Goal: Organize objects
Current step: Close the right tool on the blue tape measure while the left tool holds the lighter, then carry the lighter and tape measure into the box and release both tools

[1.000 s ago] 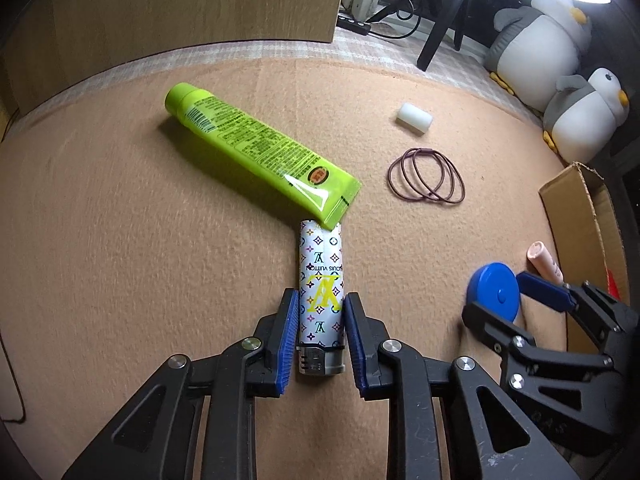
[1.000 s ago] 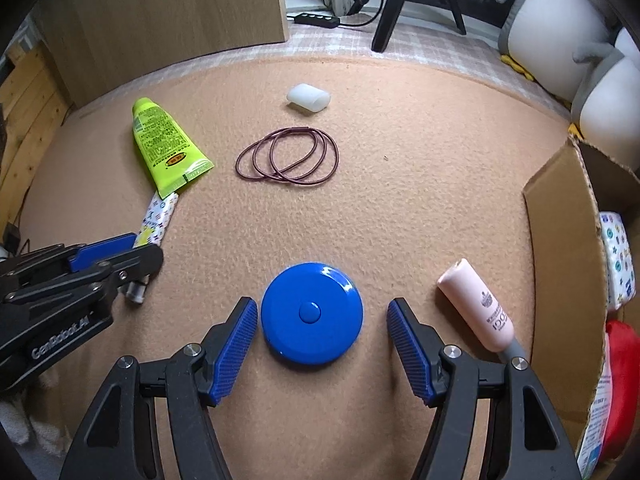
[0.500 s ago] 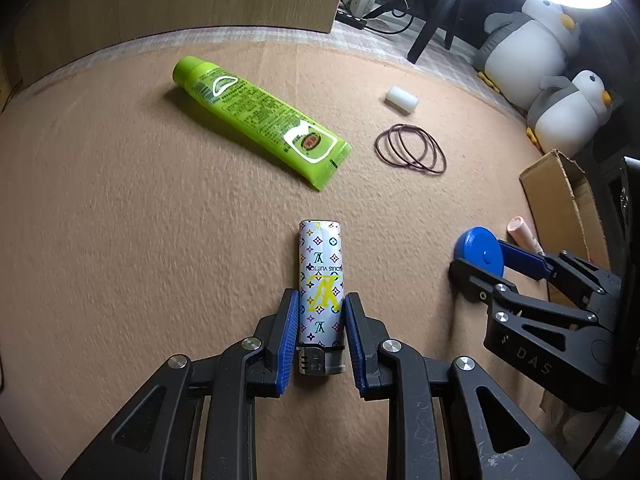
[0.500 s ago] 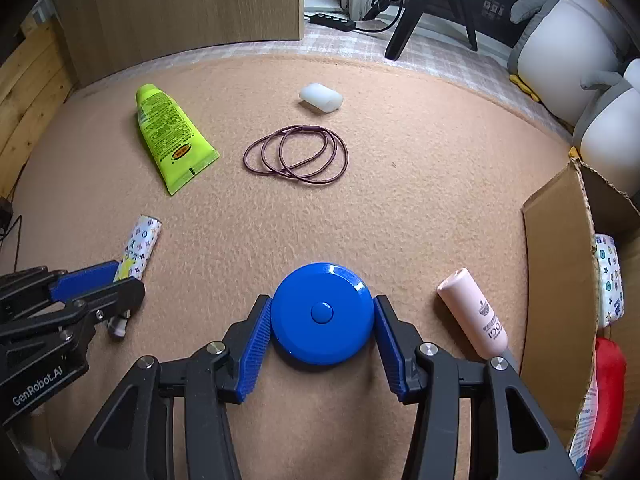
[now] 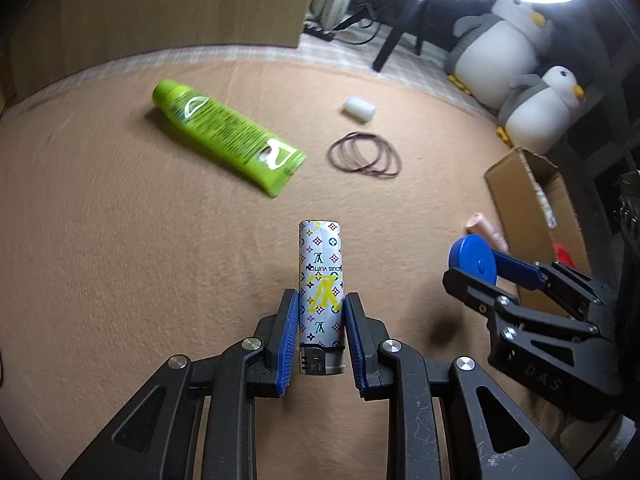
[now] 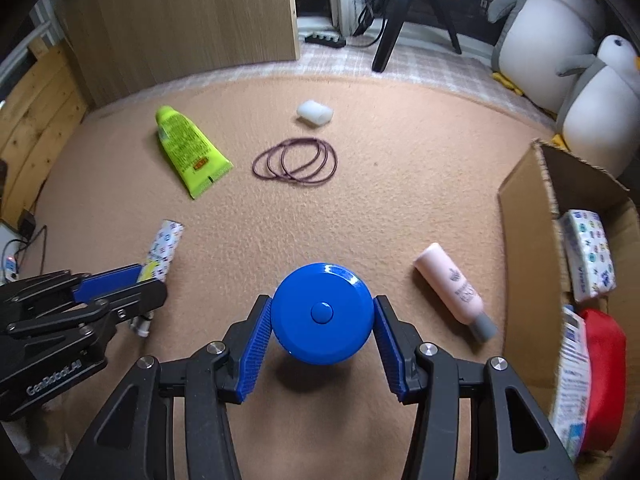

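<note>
Both grippers are lifting off the tan carpet [image 6: 400, 184] now, each with its catch, where a second ago the right gripper's [image 6: 322, 334] jaws were still spread wide around the blue round case [image 6: 322, 312]. Its blue pads are pinching that case by its rim, and the case is hanging clear of the floor with its shadow showing beneath it. Over on the other side, the left gripper [image 5: 320, 338] is gripping the patterned lighter [image 5: 321, 280] near its metal head, the lighter's body sticking out ahead of the jaws; the green tube [image 5: 224, 140] that was touching its far end a second ago is now lying well ahead of it and apart. Ahead of the right jaws, the loop of dark hair ties [image 6: 296, 159] is lying near the small white cap [image 6: 315, 112]. Just to the right of the right jaws, the pink bottle [image 6: 450, 284] is resting on the carpet, and beyond it the cardboard box [image 6: 524, 240] is standing open, with a patterned tissue pack [image 6: 586, 252] and something red [image 6: 602, 356] inside. Far ahead and to the right, two plush penguins [image 6: 560, 40] are sitting.
</note>
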A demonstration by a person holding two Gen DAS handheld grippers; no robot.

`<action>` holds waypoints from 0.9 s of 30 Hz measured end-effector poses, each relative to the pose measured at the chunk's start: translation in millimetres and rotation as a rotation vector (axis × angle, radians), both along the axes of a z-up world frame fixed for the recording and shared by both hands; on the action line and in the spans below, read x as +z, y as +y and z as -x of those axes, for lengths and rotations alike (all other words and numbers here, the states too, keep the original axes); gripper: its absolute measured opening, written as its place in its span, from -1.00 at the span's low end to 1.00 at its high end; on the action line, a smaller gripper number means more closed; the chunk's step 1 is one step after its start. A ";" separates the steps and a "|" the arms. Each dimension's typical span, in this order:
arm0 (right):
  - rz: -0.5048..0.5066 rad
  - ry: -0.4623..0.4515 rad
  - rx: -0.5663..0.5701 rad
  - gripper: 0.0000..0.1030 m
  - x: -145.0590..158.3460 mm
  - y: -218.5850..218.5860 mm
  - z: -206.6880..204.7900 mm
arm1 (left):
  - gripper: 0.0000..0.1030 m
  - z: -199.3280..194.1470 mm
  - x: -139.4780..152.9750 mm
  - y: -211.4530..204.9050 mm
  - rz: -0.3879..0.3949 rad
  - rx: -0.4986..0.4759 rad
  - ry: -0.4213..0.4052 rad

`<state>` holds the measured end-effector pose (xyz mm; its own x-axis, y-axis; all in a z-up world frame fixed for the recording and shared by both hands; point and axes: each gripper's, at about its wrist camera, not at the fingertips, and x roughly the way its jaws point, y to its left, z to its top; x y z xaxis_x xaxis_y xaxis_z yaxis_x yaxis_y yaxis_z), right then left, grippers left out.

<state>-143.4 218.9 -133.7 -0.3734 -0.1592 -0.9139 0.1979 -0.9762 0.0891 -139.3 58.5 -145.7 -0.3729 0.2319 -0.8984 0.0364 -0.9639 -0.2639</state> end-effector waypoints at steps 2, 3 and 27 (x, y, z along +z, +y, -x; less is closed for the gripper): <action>0.009 0.019 -0.002 -0.10 10.2 4.6 -5.7 | -0.52 2.2 8.4 8.4 0.001 -0.016 0.017; 0.013 0.031 -0.006 -0.10 15.8 7.3 -8.9 | -0.52 3.3 11.7 12.1 -0.001 -0.022 0.023; 0.018 0.136 -0.218 -0.10 77.6 169.3 -70.7 | -0.52 49.2 60.2 197.8 -0.035 -0.252 0.112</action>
